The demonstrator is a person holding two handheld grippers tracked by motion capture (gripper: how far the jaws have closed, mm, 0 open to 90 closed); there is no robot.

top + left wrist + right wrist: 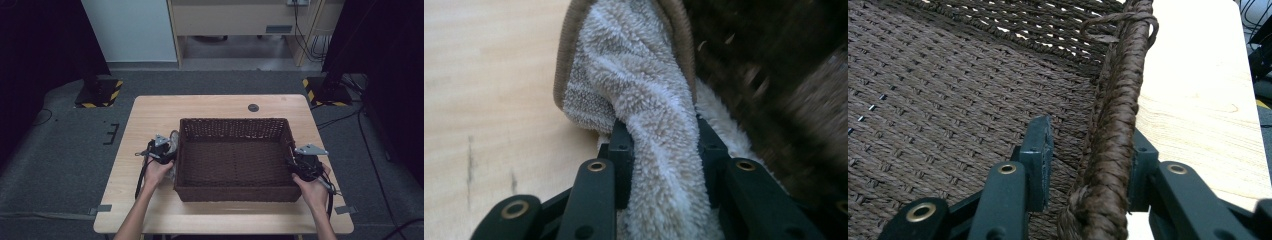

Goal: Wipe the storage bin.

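Note:
A dark brown woven basket (235, 121) stands in the middle of the wooden table (150, 115). A fluffy grey-beige cloth (639, 85) with a brown hem hangs against the basket's left outer wall. My left gripper (167, 150) is beside that wall, and in the left gripper view its jaws (659, 135) are shut on a fold of the cloth. My right gripper (295, 162) sits at the basket's right wall. In the right gripper view it (1093, 140) straddles the braided rim (1118, 100), open. One finger lies against the rim's outside, and a gap shows beside the inner finger (1040, 150).
A small dark round plug (253, 107) sits near the table's far edge. Bare wood lies in front of the basket and to its left. Two stand bases with yellow-black stripes (97, 95) (325, 92) rest on the floor behind the table.

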